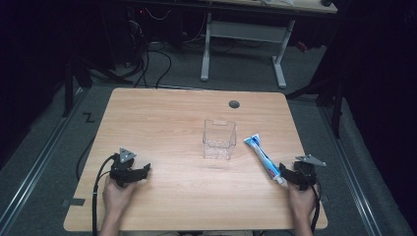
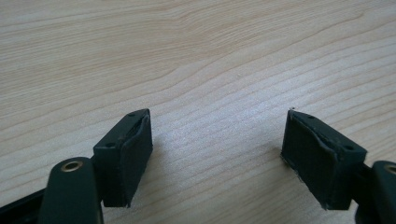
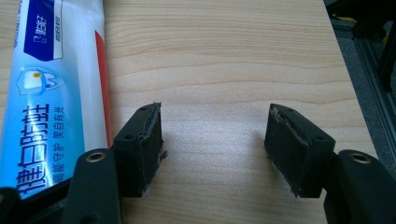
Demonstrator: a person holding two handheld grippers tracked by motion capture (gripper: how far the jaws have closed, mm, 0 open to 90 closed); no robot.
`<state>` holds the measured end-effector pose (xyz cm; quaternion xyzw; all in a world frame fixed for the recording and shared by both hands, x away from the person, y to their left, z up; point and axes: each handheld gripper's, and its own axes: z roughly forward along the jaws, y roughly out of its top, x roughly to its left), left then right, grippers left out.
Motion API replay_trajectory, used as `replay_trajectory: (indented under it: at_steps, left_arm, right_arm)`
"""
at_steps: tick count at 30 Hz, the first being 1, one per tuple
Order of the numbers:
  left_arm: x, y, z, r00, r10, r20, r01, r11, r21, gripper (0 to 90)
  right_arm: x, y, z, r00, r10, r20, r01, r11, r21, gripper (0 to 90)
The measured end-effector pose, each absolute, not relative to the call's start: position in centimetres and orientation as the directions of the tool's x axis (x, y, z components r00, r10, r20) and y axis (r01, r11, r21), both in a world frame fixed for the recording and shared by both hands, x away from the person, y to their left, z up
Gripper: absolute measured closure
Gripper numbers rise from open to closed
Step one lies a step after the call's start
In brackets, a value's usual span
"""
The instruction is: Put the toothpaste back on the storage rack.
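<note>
Work stands at its very beginning, in my judgement: the toothpaste tube (image 1: 262,156) lies flat on the table (image 1: 167,128), ungrasped, and the clear plastic bin (image 1: 219,139) near the table's middle holds nothing. The right gripper (image 1: 289,173) rests at the tube's near end, close by the cap, with its jaws spread wide; in the right gripper view the tube (image 3: 51,88) lies just outside the jaw on that picture's left, so only bare wood sits between the pads. The left gripper (image 1: 142,170) rests on the near left part of the table, well apart from tube and bin, jaws likewise released and holding nothing. What appears to remain is everything: shifting the right gripper over the tube, closing on it, and presumably carrying it to the bin. As to materials, the tube is a soft, glossy laminate, flattened and tapering, printed in white, pale blue and dark blue with a red stripe along one edge. The bin is thin, rigid, transparent plastic, squarish and open-topped. The table is light wood-grain laminate, smooth, with a round cable port (image 1: 234,104) near the far edge. The jaw pads (image 2: 135,154) are matte black, rubbery and worn at the edges.
</note>
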<state>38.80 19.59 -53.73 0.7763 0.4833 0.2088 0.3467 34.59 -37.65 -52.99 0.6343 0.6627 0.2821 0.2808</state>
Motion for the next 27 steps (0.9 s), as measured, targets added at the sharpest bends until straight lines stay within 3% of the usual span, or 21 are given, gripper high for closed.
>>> replay_trajectory:
  at_steps: [27]
  left_arm:
    - [38.81,19.59,-53.71,0.446,0.895,-0.010,0.607,-0.293,0.739,24.7]
  right_arm:
    - [34.47,-37.59,-52.96,-0.035,0.999,-0.011,0.685,0.032,0.727,36.7]
